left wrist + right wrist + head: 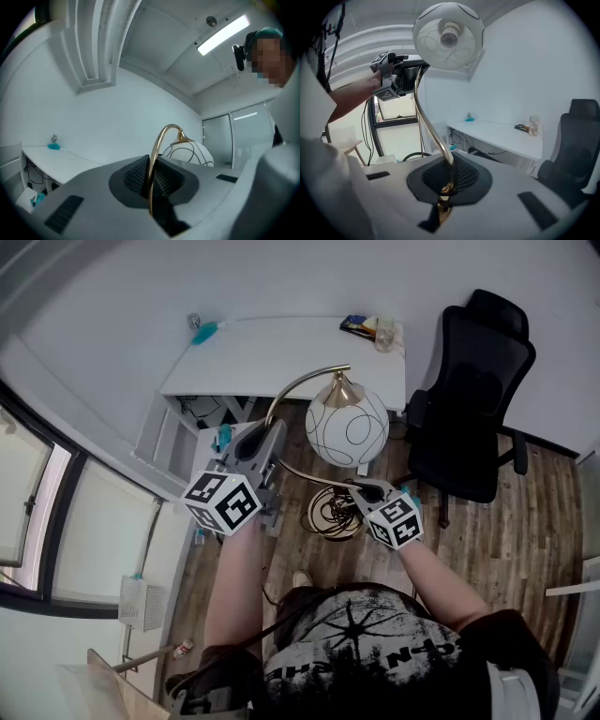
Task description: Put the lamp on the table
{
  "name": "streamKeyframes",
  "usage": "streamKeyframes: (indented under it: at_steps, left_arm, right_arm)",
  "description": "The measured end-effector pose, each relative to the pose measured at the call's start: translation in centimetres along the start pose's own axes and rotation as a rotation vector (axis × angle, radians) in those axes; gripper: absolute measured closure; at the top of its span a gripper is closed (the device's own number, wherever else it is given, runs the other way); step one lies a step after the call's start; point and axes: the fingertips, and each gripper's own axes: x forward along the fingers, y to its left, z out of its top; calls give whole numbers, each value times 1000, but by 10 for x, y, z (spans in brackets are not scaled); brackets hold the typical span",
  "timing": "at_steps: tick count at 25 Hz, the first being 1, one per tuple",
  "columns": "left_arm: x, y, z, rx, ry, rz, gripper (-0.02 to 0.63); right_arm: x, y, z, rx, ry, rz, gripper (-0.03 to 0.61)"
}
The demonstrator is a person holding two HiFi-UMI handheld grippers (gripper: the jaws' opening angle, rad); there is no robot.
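Observation:
The lamp has a white globe shade [347, 427] with black line patterns, a curved gold stem and a round gold base [331, 513]. I hold it in the air in front of the white table [281, 357]. My left gripper [267, 441] is shut on the upper stem [157, 150], with the globe [190, 152] just beyond it. My right gripper [362, 491] is shut on the lower stem [440, 145], close to the base. From the right gripper view the globe [447, 35] hangs overhead and the left gripper [401, 70] grips the stem above.
A black office chair [473, 399] stands right of the table. On the table lie a teal object [204, 332] at the far left, and a jar [384, 332] and a dark item [358, 324] at the far right. A window [28, 512] runs along the left wall.

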Motion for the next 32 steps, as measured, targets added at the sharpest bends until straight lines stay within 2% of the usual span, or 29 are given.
streamKeyframes:
  at_steps: [18,32]
  left_arm:
    - [-3,-1,5,38,-32,29,571]
    - [9,47,4,22,-51,62,571]
  right_arm:
    - [-2,6,4,-3,-31,9,561]
    - [30,0,11,5,6,15,561]
